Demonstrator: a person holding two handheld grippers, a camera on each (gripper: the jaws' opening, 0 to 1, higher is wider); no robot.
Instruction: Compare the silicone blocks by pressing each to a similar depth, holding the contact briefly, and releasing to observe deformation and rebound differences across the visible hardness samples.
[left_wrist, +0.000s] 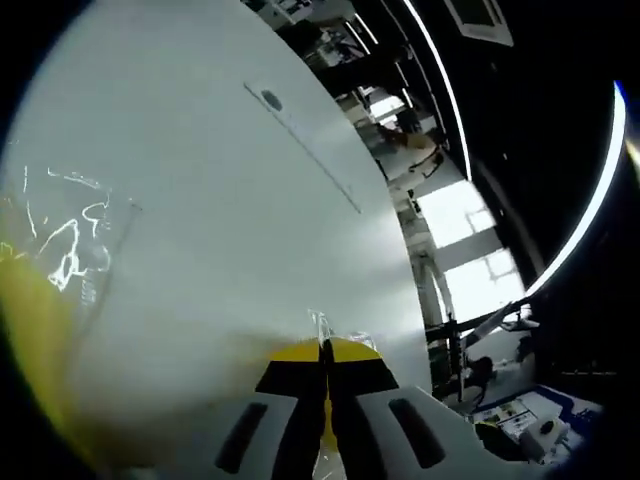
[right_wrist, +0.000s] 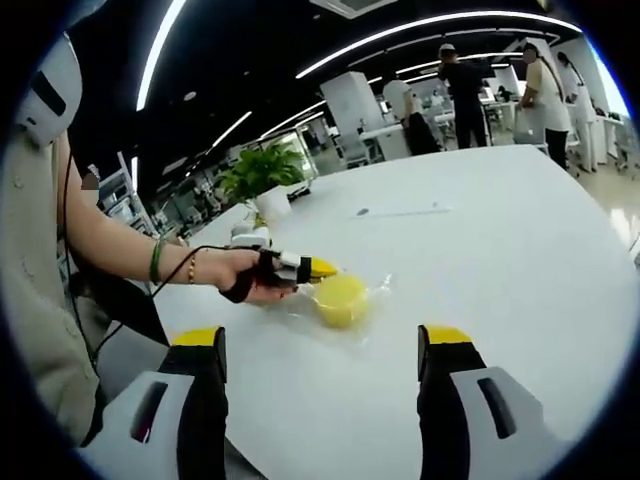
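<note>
A round yellow silicone block (right_wrist: 340, 299) lies in a clear plastic wrapper (right_wrist: 375, 290) on the white table (right_wrist: 500, 260). A hand holds my left gripper (right_wrist: 318, 267) just left of the block, with its yellow tips at the wrapper's edge. In the left gripper view that gripper (left_wrist: 325, 348) is shut, with a crinkle of clear wrapper (left_wrist: 318, 322) at its tips. The yellow block (left_wrist: 30, 330) is a blur at the far left, under the wrapper. My right gripper (right_wrist: 323, 338) hangs open in front of the block, apart from it, with nothing between its fingers.
A potted plant (right_wrist: 262, 180) stands on the table behind the hand. A person's sleeve and arm (right_wrist: 110, 240) reach in from the left. A thin grey strip (right_wrist: 400, 211) is set in the tabletop beyond the block. People (right_wrist: 545, 80) stand at desks far back.
</note>
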